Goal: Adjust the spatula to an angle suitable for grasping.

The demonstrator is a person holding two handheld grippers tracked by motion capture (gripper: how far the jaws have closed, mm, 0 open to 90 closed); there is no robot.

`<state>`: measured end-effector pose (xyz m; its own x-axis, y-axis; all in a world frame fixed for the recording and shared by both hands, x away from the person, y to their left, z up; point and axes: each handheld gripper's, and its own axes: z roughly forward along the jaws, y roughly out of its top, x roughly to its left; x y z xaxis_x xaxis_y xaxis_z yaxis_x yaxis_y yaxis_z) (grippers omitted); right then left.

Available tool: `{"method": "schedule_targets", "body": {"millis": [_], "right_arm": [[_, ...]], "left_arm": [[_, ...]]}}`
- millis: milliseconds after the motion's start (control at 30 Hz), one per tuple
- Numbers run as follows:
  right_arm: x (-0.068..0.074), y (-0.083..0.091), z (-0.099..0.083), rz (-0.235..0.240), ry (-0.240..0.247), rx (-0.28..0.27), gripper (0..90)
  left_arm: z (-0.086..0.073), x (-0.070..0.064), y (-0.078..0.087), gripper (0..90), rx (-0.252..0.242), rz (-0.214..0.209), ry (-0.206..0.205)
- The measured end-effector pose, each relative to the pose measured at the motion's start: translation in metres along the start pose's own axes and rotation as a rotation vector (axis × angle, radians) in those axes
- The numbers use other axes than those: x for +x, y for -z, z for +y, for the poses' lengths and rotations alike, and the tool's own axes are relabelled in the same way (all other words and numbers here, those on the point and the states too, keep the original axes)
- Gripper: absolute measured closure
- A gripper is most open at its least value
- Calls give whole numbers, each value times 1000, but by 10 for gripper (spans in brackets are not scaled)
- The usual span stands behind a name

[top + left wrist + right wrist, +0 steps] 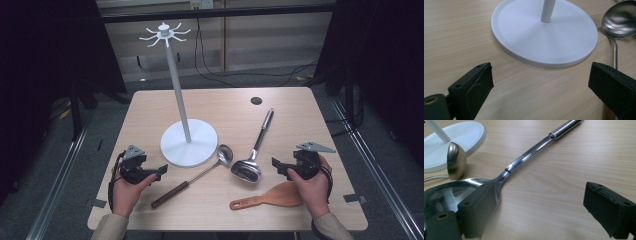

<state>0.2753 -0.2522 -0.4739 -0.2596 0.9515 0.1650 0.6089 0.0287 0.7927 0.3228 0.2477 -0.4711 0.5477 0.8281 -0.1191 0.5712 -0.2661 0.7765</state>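
Nearest you, both forearms enter at the table's (320,107) near edge, each hand holding a gripper low over the wood. Your left gripper (161,172) has its jaws spread wide and grips nothing; it faces the white base of the hook stand (189,142), with the small ladle (192,181) lying just beside it, bowl near the base and dark wooden handle pointing back toward you. Your right gripper (275,165) is likewise wide open and empty, its jaws aimed at the bowl of the large steel spoon (255,150), whose polished handle runs away across the table. A wooden spatula (267,197) lies under your right hand. Likely risks: the steel spoon's slick, curved neck may slip or pivot if you close the jaws on it off-centre; dragging it could knock the ladle bowl close beside it; and the tall stand may tip if a utensil strikes its pole.
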Motion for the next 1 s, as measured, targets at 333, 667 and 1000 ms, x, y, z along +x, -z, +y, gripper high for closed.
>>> {"method": "schedule_targets", "body": {"millis": [333,667,1000], "right_arm": [[3,-1,2,16,-15,11,136],[13,-15,10,-4,0,50,275],[33,-50,40,31,126,88,675]], "left_arm": [[-1,-3,-2,58,10,-6,-8],[-1,-7,-3,60,14,-15,-19],[-1,-5,-3,64,15,-8,-27]]}}
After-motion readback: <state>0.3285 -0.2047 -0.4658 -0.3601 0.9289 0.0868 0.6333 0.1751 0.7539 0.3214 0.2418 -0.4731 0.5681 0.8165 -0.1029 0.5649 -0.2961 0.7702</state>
